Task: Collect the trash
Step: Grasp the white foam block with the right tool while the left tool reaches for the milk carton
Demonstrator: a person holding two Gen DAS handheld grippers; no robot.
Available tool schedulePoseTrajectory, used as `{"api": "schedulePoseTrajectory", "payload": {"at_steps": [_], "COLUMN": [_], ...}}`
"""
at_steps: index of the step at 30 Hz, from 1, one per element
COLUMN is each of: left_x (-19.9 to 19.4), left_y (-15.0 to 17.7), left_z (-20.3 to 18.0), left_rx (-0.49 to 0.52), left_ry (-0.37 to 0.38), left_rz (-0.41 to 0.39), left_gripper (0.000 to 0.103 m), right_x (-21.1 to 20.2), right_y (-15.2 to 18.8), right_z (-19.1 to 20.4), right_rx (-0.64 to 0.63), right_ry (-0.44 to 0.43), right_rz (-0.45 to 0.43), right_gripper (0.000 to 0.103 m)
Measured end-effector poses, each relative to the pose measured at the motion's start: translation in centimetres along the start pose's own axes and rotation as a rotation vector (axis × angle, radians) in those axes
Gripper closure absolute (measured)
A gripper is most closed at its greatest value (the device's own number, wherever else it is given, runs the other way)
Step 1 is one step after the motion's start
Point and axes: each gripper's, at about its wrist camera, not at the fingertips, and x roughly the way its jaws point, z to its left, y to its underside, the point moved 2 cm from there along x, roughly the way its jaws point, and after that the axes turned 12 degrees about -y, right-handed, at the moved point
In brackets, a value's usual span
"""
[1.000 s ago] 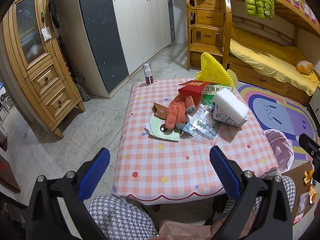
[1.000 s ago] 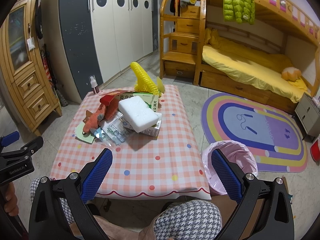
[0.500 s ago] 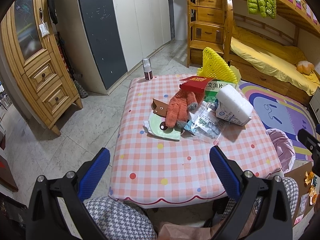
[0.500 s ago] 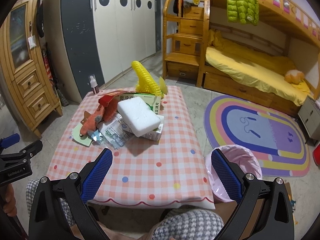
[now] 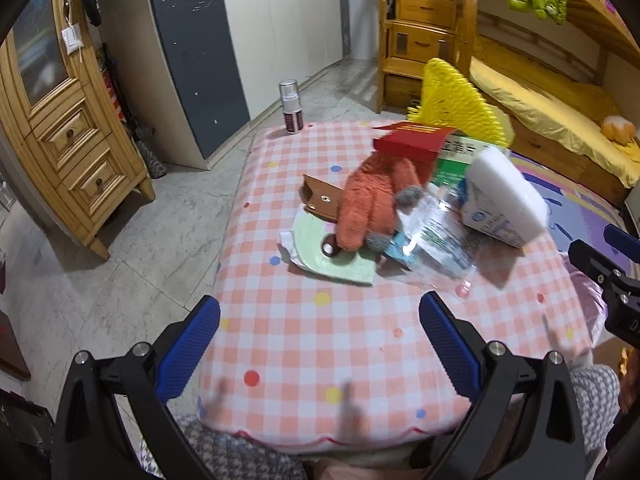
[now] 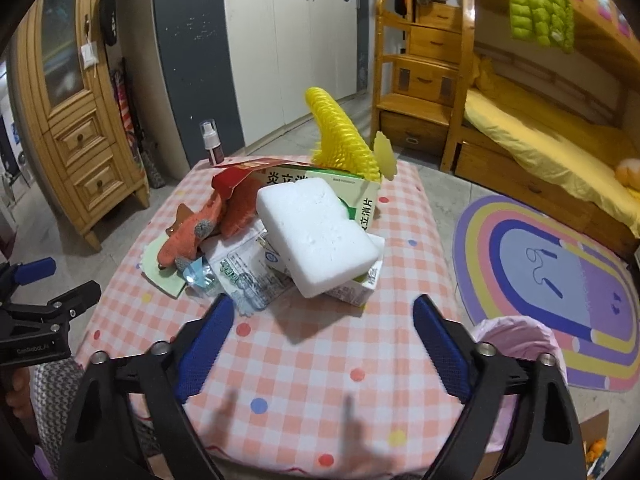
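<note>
A heap of trash lies on the pink checked table: a white foam block on a small carton, a green-and-white box, a red box, yellow foam netting, an orange plush toy, clear plastic wrappers and green paper. My left gripper is open and empty over the table's near side. My right gripper is open and empty, near the foam block.
A bin with a pink bag stands on the floor right of the table. A spray bottle stands at the table's far corner. A wooden cabinet, wardrobes, a bunk bed and a rainbow rug surround the table.
Both grippers have moved forward toward the table and the heap, which now looks larger in both views. Both stay open and empty.
</note>
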Motion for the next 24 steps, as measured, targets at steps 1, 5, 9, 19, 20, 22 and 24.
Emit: {"api": "schedulePoseTrajectory", "payload": {"at_steps": [1, 5, 9, 19, 20, 22, 24], "left_x": [0.5, 1.8, 2.3, 1.9, 1.7, 1.5, 1.3], "left_y": [-0.3, -1.3, -1.9, -1.5, -1.5, -1.6, -1.9], "left_z": [0.0, -0.7, -1.6, -4.4, -5.0, -6.1, -7.5], "left_rx": [0.004, 0.019, 0.025, 0.093, 0.105, 0.131, 0.157], "left_ry": [-0.019, -0.011, 0.034, 0.134, 0.150, 0.172, 0.193], "left_rz": [-0.003, 0.000, -0.018, -0.052, -0.061, -0.078, -0.097], "left_gripper": [0.006, 0.006, 0.010, 0.022, 0.022, 0.022, 0.025], "right_x": [0.6, 2.7, 5.2, 3.5, 2.9, 1.3, 0.5], "right_y": [-0.2, -0.8, -1.2, -0.8, -0.8, -0.7, -0.3], "right_z": [-0.2, -1.1, -1.5, -1.8, -2.2, -3.4, -4.9], "right_rx": [0.006, 0.024, 0.025, 0.048, 0.058, 0.082, 0.107], "right_ry": [-0.003, -0.031, -0.026, -0.050, -0.038, 0.021, 0.083], "right_rz": [0.008, 0.030, 0.062, 0.047, 0.036, 0.019, 0.014], "right_gripper": [0.042, 0.042, 0.042, 0.071, 0.071, 0.070, 0.070]}}
